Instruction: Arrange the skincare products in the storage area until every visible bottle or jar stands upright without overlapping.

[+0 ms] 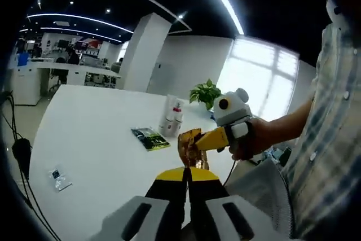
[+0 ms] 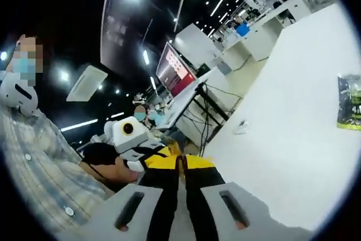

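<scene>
Gold packet (image 1: 189, 146) pinched between both grippers' closed tips (above table (image 1: 96, 139)).

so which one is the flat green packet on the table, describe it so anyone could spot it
Start at the white table and find the white bottles standing near the potted plant. The packet lies just in front of them: flat, dark green and black. It is lying down, unlike the upright bottles, and far larger than the small sachet.

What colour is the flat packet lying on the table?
Dark with green, seen best in the left gripper view: packet on the white table.
</scene>
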Tool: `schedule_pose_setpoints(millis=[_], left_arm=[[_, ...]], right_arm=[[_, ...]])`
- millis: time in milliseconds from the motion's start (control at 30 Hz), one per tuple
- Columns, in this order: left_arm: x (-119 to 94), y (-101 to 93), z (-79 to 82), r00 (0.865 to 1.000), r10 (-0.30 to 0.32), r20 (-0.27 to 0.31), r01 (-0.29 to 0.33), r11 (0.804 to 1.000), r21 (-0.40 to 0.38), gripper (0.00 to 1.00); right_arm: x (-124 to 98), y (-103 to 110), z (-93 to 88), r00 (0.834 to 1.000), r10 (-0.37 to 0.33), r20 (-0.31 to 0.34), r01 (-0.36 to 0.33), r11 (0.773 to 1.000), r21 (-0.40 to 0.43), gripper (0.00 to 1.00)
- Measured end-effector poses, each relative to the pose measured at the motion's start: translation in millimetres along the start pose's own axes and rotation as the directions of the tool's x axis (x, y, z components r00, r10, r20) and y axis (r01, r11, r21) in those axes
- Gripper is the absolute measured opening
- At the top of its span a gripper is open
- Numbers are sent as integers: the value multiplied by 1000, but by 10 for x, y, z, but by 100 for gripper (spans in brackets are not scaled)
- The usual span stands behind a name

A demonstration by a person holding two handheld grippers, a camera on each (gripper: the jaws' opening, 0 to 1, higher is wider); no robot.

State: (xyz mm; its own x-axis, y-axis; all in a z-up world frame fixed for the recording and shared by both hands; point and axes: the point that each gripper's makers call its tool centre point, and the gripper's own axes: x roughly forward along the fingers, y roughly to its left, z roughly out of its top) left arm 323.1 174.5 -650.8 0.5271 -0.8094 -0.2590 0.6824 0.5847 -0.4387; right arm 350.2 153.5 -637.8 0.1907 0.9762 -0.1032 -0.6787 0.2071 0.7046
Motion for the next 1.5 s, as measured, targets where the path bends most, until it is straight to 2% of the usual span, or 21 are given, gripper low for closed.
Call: schedule_pose_setpoints(millis=[67,267,400,500,533,600,667,733,767,800,867,900,933,1000,1067,1167,1233,1333,1433,1467,1500], left_arm=[[-16,20,26,1000,-4,12,4,999,-34,0],[-29,51,58,1000,-8,27,11,992,-129,0],[-33,60,73,999,-5,33,10,988,-157,0],[-27,84,65,1000,0,30,5,984,-177,0],[-26,82,76,999,-1,35,7,984,-177,0],[-26,78,86,999,-8,42,15,984,-179,0],[-3,62,81,999,-22,42,28,986,-167,2],[23,127,47,1000,15,24,-13,997,-78,5],[45,120,23,1000,9,11,-9,999,-45,10],[59,77,13,1000,-3,6,4,997,-77,15],[85,68,-21,1000,-15,-13,14,996,-94,26],[89,55,-29,1000,-16,-16,15,997,-82,28],[91,28,-44,999,-25,-24,24,998,-56,28],[92,-5,-63,999,-36,-32,34,998,-43,27],[94,-74,-110,996,-68,-55,66,997,-28,24],[91,-116,-164,994,-74,-82,75,997,9,17],[76,-133,-171,993,-86,-86,89,996,26,10],[61,-164,-169,991,-105,-88,108,994,26,2],[40,-148,-134,992,-101,-75,102,995,4,0],[35,-134,-129,993,-96,-74,96,995,-7,0],[33,-121,-123,994,-86,-69,86,996,0,0]], right_arm=[[17,-20,-59,1000,-1,-5,2,999,53,8],[61,12,-197,1000,-4,-13,5,997,81,10],[65,25,-176,1000,6,4,-7,994,114,5],[69,84,-166,999,46,-12,-44,988,145,1],[72,53,-154,999,32,-14,-29,987,161,0],[67,95,-125,997,73,-32,-65,978,201,0],[34,64,-133,993,72,-94,-54,983,177,0],[6,31,-121,984,57,-166,-40,994,103,0],[-10,25,-139,977,46,-210,-33,997,62,0],[-27,-1,-170,965,25,-262,-21,1000,18,0],[-61,-4,-279,920,3,-391,-39,996,-83,0],[-75,-6,-329,897,-9,-442,-53,991,-127,0],[-90,11,-415,858,-16,-514,-84,982,-172,0],[-94,31,-523,801,-29,-598,-139,962,-233,0],[-53,89,-574,771,-17,-637,-183,952,-247,0],[-1,124,-615,738,-12,-675,-230,936,-268,0],[38,118,-628,729,-26,-684,-237,928,-288,0],[39,98,-613,729,-25,-684,-240,926,-290,0],[58,93,-573,751,-6,-661,-234,933,-275,0],[72,88,-562,764,-1,-646,-227,936,-269,1],[102,61,-533,788,0,-615,-207,942,-264,2]])
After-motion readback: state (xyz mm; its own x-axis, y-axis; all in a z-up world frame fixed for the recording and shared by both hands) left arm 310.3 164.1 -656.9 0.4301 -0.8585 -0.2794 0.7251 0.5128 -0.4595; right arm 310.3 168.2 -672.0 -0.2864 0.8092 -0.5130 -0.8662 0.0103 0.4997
